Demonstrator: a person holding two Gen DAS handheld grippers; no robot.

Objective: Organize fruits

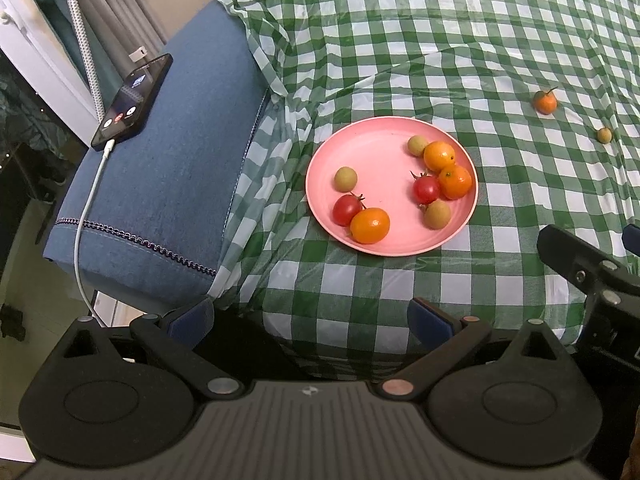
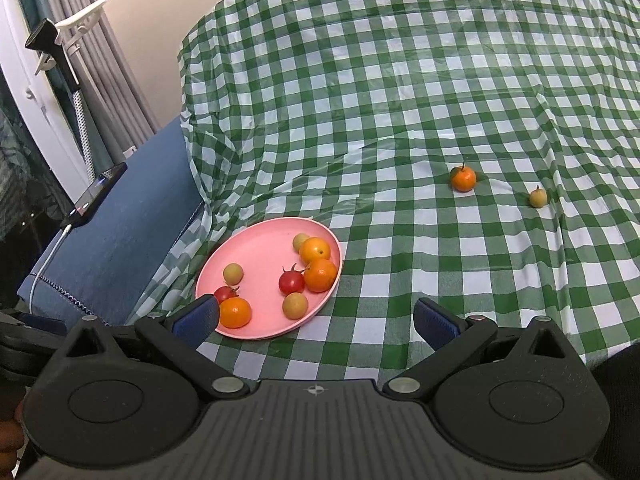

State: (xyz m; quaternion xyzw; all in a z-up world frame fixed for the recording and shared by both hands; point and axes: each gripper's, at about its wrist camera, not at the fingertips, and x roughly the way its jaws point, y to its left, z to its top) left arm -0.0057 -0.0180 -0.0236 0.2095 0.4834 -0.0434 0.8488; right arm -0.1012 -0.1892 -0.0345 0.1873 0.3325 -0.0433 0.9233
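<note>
Right wrist view: both grippers, right (image 2: 316,320) and left (image 1: 312,318), gape empty; pink plate (image 2: 256,256) holds eight fruits; a mandarin (image 2: 463,179) lies apart.

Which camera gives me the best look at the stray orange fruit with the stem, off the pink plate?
The right wrist view: the small stemmed orange fruit sits fairly central on the green checked tablecloth, unobstructed. The left wrist view shows the same fruit smaller, towards its right edge.

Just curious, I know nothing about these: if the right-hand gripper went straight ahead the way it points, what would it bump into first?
Probably just the checked tablecloth. The right gripper is open, with the pink plate left of its line and the loose orange off right, though depth is unclear.
</note>
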